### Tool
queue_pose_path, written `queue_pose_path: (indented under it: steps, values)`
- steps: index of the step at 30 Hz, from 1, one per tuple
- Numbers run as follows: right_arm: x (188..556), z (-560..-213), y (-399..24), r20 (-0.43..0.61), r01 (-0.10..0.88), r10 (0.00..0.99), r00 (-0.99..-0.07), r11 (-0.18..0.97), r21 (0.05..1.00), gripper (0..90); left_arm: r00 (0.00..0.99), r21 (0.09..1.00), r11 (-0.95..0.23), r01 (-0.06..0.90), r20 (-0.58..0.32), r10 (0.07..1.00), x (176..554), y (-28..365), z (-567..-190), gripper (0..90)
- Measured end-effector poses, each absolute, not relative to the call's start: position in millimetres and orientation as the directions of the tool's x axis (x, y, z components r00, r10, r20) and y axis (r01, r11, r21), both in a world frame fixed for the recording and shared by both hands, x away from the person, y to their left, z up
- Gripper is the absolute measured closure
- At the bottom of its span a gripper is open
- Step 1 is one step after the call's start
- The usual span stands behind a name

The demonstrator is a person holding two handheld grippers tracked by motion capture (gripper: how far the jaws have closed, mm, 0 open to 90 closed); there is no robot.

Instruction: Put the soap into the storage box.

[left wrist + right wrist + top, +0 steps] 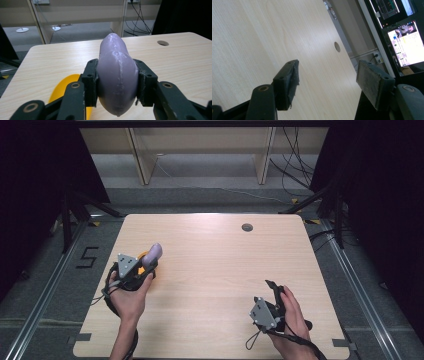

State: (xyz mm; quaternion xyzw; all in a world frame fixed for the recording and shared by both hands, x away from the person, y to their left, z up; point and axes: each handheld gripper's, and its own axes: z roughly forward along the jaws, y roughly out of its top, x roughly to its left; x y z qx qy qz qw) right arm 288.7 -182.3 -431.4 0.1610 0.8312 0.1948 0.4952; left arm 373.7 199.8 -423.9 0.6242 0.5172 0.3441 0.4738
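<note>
A smooth purple eggplant-shaped object point(116, 77) is clamped between the two black jaws of my left gripper point(116, 82), its rounded tip pointing away over the table. In the high view that purple object point(152, 254) sticks up from my left gripper point(142, 265) at the table's left side. Beneath it lies a yellow-orange disc point(62, 92), partly hidden by the jaws, seen as an orange edge point(143, 256) in the high view. My right gripper point(274, 289) hovers near the front right of the table, and its jaws point(329, 82) stand wide apart with nothing between them.
The light wooden table point(215, 270) has a round cable hole point(247, 227) near its far edge. Wooden shelf legs and loose cables point(295, 165) lie beyond the table. Lit monitors point(407, 42) show at the right gripper view's upper right.
</note>
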Motion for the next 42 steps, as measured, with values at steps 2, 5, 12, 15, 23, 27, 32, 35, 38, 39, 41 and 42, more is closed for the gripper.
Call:
queue_pose_path:
  steps: [2, 5, 12, 15, 23, 27, 32, 35, 38, 39, 41, 42]
  values:
    - [289, -431, -182, -0.761, 0.074, 0.461, -0.457, 0.872, 0.483, 35.3, 0.215, 0.947, -0.016, 0.321, -0.057, 0.975, 376, 203, -425, 58.6]
    - [289, -431, -182, -0.761, 0.075, 0.461, -0.457, 0.872, 0.483, 35.4, 0.189, 0.946, -0.007, 0.324, -0.057, 0.980, 380, 208, -428, 58.6]
    - [288, -431, -182, -0.762, 0.079, 0.463, -0.452, 0.872, 0.483, 35.4, 0.144, 0.936, 0.001, 0.352, -0.056, 0.988, 391, 219, -441, 58.6]
    - [288, -431, -182, -0.762, 0.081, 0.463, -0.452, 0.872, 0.482, 35.5, 0.133, 0.933, 0.007, 0.361, -0.058, 0.989, 397, 222, -447, 58.6]
    - [289, -431, -183, -0.767, 0.076, 0.450, -0.457, 0.879, 0.471, 35.9, 0.108, 0.925, 0.006, 0.381, -0.051, 0.993, 408, 229, -453, 58.6]
    - [288, -431, -183, -0.758, 0.091, 0.467, -0.456, 0.871, 0.483, 36.0, 0.106, 0.920, 0.002, 0.392, -0.047, 0.993, 412, 231, -457, 58.6]
    - [289, -431, -183, -0.763, 0.088, 0.460, -0.455, 0.876, 0.475, 36.0, 0.104, 0.914, 0.005, 0.406, -0.051, 0.993, 416, 234, -464, 58.6]
    - [289, -432, -183, -0.757, 0.085, 0.466, -0.458, 0.871, 0.484, 36.0, 0.102, 0.911, 0.006, 0.413, -0.053, 0.993, 418, 236, -467, 58.6]
    - [289, -432, -183, -0.758, 0.086, 0.465, -0.457, 0.872, 0.482, 36.0, 0.100, 0.910, 0.009, 0.415, -0.055, 0.993, 419, 237, -469, 58.6]
    - [288, -432, -182, -0.757, 0.089, 0.467, -0.456, 0.871, 0.484, 36.0, 0.105, 0.909, 0.008, 0.416, -0.057, 0.993, 419, 237, -470, 58.6]
    - [288, -432, -182, -0.757, 0.089, 0.468, -0.456, 0.870, 0.484, 36.0, 0.104, 0.908, 0.009, 0.418, -0.057, 0.993, 420, 237, -471, 58.6]
    - [288, -432, -182, -0.757, 0.089, 0.468, -0.456, 0.870, 0.485, 36.0, 0.102, 0.907, 0.009, 0.421, -0.057, 0.993, 420, 237, -472, 58.6]
